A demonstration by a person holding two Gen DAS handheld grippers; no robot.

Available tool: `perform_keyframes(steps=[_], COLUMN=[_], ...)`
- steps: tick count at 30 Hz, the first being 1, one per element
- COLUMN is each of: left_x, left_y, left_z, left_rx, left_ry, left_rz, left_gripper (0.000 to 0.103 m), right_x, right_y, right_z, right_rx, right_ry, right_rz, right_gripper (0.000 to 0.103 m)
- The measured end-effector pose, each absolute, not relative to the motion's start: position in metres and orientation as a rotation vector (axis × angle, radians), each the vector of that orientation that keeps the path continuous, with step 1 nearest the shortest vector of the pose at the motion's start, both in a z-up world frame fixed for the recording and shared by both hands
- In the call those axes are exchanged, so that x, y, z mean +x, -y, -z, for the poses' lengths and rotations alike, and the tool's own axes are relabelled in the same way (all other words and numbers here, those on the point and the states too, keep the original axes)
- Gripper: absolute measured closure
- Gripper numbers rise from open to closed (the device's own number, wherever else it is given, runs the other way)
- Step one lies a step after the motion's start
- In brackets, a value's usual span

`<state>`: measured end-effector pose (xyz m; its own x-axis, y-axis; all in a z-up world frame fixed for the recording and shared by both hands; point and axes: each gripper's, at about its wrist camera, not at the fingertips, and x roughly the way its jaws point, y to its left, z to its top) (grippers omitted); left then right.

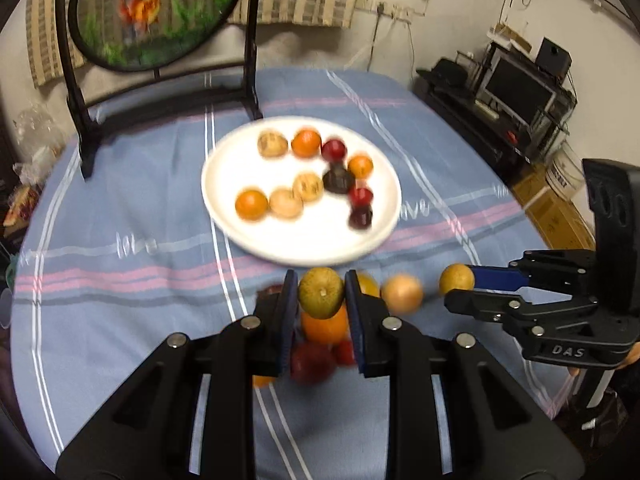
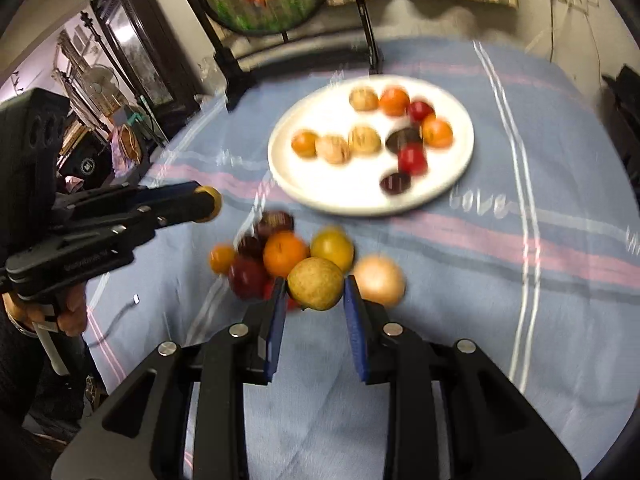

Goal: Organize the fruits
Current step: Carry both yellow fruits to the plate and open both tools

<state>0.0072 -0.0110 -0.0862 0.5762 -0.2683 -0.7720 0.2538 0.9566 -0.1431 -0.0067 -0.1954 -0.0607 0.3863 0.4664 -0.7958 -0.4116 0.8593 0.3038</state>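
Note:
A white plate (image 1: 224, 184) on the blue cloth holds several small fruits in rows: tan, orange, red and dark ones. My left gripper (image 1: 321, 294) is shut on a green-brown round fruit (image 1: 321, 292), held above a loose pile with an orange (image 1: 324, 326) and red fruits (image 1: 312, 362). My right gripper (image 2: 315, 292) is shut on a yellow-brown fruit (image 2: 315, 283) beside the same pile (image 2: 284, 254). The right gripper also shows in the left wrist view (image 1: 460, 286), and the left gripper in the right wrist view (image 2: 208, 204). The plate also shows in the right wrist view (image 2: 288, 160).
A black-framed round fish picture stand (image 1: 156, 12) rises at the table's far side. A tan fruit (image 1: 402, 294) lies on the cloth near the pile. A desk with a monitor (image 1: 516, 88) and boxes stands right of the table. A hand (image 2: 72, 312) holds the left gripper.

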Motion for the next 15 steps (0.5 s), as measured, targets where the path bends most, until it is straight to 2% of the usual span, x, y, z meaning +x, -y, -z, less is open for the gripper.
perform_keyframes(steps=[8, 15], left_x=[0.056, 0.084], left_y=[0.022, 0.029], left_z=[0.050, 0.051], left_rx=[0.019, 0.047], left_ry=[-0.839, -0.836], left_rz=[0.229, 0.157], left_gripper=[0.079, 0.079], right_x=[0.041, 0.075], right_y=[0.195, 0.193], right_z=[-0.006, -0.019], right_rx=[0.036, 0.026], right_ry=[-0.874, -0.839], right_rz=[-0.565, -0.566], right_gripper=[0.074, 0.074])
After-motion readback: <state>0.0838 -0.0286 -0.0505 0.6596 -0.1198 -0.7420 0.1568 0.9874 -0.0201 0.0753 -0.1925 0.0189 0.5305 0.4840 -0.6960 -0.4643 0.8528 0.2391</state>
